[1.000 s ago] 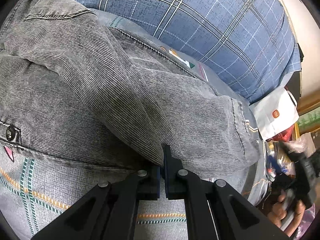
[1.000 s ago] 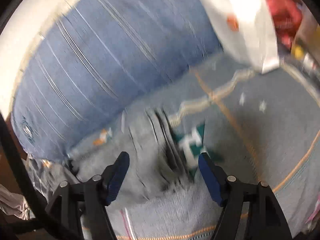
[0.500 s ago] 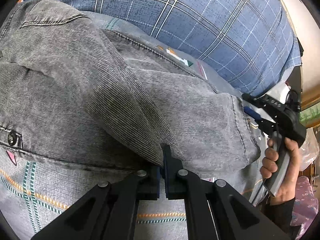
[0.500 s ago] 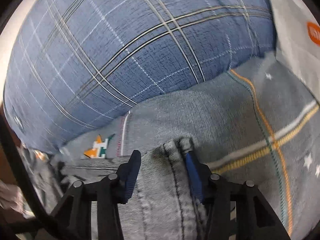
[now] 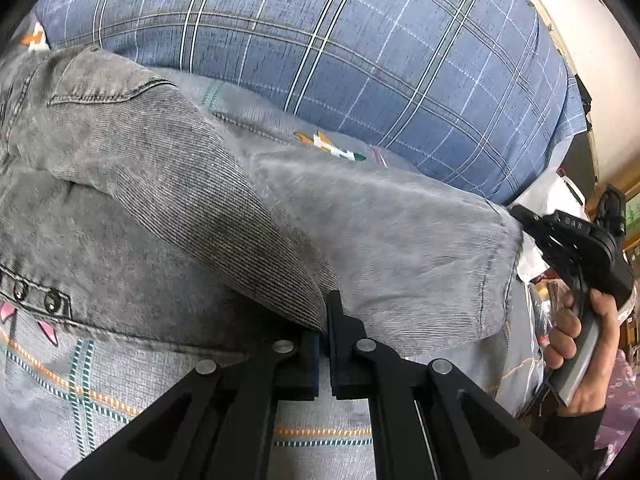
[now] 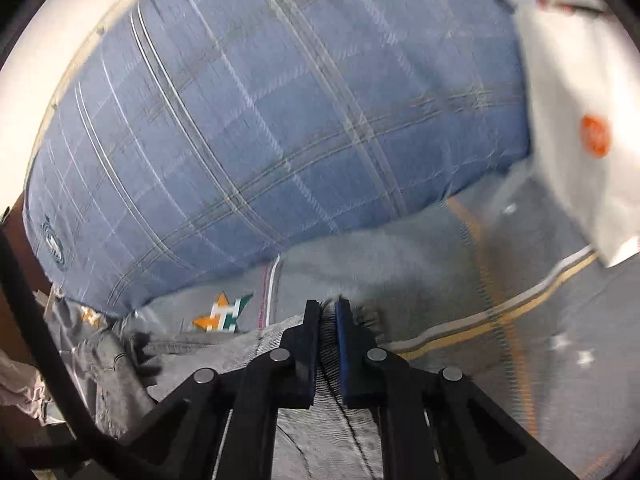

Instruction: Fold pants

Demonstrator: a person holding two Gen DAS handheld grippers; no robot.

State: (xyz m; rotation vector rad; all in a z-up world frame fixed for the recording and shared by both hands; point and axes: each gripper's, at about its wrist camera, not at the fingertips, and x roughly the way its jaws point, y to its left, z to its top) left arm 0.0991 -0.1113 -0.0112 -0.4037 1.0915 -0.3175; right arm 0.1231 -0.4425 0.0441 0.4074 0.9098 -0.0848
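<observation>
Grey corduroy-like pants (image 5: 168,208) lie spread on a patterned grey bed sheet (image 5: 80,392), waistband at the left, one leg stretching right to its hem (image 5: 492,280). My left gripper (image 5: 325,320) is shut on a fold of the pants at the near edge. My right gripper (image 6: 329,316) is shut on the leg's hem (image 6: 329,344); it also shows in the left wrist view (image 5: 568,240), held by a hand at the leg's far right end.
A big blue plaid pillow (image 5: 360,60) lies right behind the pants, also in the right wrist view (image 6: 260,120). A white bag with an orange logo (image 6: 580,120) stands at the right. Clutter lies past the bed's right edge (image 5: 624,380).
My right gripper came in to the leg hem and closed from wide open to shut on it. The left gripper stayed shut on the fold; the view shifted slightly.
</observation>
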